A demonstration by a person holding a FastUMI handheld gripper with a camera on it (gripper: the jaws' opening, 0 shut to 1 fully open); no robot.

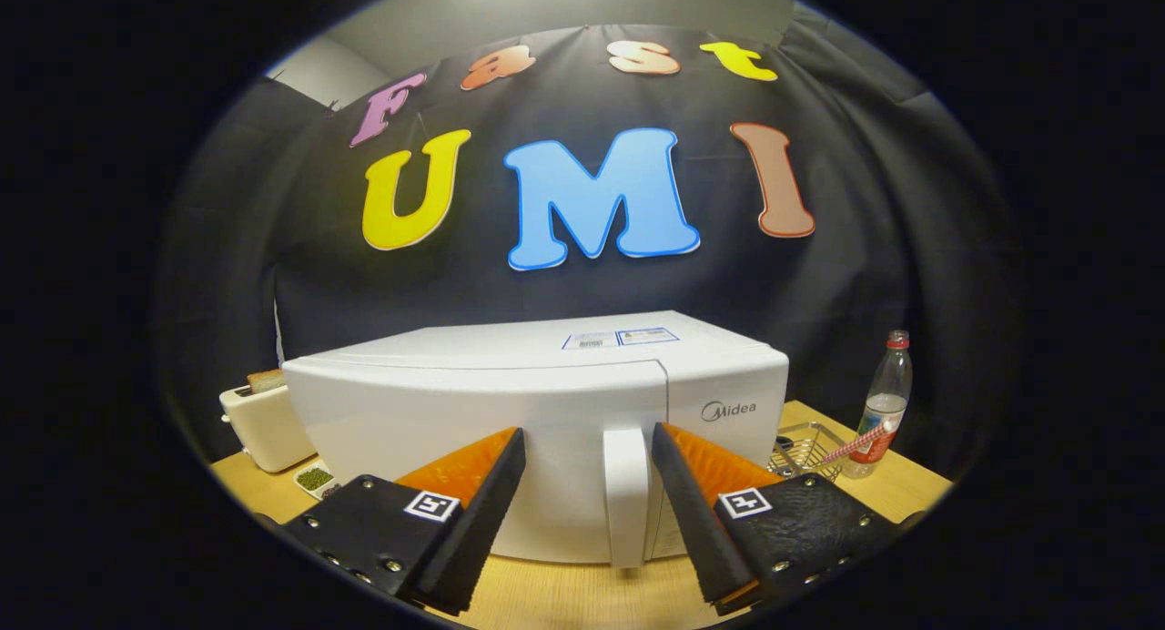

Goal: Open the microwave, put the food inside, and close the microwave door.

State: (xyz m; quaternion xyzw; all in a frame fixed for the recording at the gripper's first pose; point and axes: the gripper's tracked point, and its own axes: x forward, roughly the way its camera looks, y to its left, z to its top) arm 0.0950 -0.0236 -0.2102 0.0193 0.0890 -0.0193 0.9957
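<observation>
- Tool point(589, 484) sits low in the frame with its 2 fingers spread apart and nothing pressed between them; the left fingertip point(496, 484) and right fingertip point(678, 484) flank a gap.
- Within that gap, a little nearer the right finger, stands the microwave's door handle point(626, 495), a white upright bar whose long axis runs vertically, top to bottom of the door.
- The handle appears just ahead of the fingertips rather than touched by them; I cannot tell for certain whether the right finger brushes it.
- The microwave point(537, 402) fills the centre of the frame, door shut, resting on the wooden table point(564, 594).
- Judging from this, the opening step is in hand: the fingers need to close across the handle's width, then pull toward the camera.
- At the left of the frame, behind the microwave's corner, a toaster point(264, 425) holds a slice of bread, with a small dish of green bits point(314, 477) in front.
- At the right of the frame sit a wire basket point(810, 448), a striped straw-like stick point(860, 443) and a clear bottle point(887, 398) with a red cap.
- Nothing stands between the tool and the handle.
</observation>
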